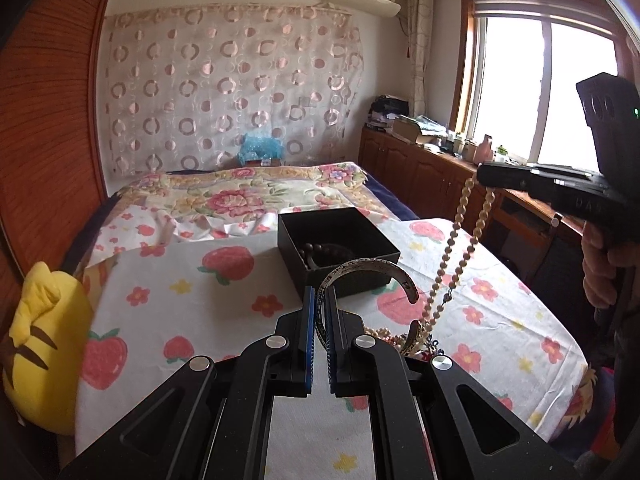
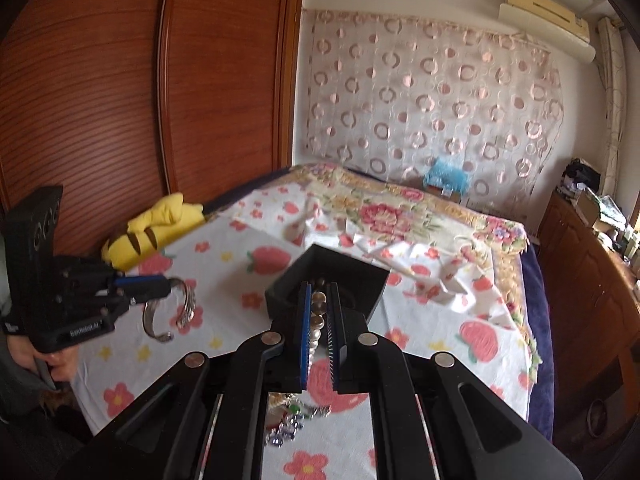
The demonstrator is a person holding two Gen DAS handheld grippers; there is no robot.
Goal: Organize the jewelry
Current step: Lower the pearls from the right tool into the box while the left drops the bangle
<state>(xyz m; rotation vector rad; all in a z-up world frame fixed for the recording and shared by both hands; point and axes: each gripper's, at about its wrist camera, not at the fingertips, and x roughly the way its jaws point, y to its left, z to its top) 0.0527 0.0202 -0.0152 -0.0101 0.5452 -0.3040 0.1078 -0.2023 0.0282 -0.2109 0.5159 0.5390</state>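
My left gripper (image 1: 319, 294) is shut on a silver open cuff bangle (image 1: 376, 270) and holds it above the cloth, just short of the black box (image 1: 340, 240). The box holds a dark bead bracelet (image 1: 320, 250). The right gripper (image 1: 486, 174) is shut on a cream pearl necklace (image 1: 456, 252) that hangs down to a jewelry pile (image 1: 400, 338). In the right wrist view the right gripper (image 2: 319, 294) pinches the pearls (image 2: 318, 312) before the box (image 2: 328, 280); the left gripper (image 2: 168, 286) holds the bangle (image 2: 172, 308).
A strawberry-print cloth (image 1: 200, 304) covers the surface on a floral bed (image 1: 240, 196). A yellow plush toy (image 1: 44, 344) lies at the left edge. A wooden wardrobe (image 2: 100, 100) stands at the left and low cabinets (image 1: 420, 172) under the window at the right.
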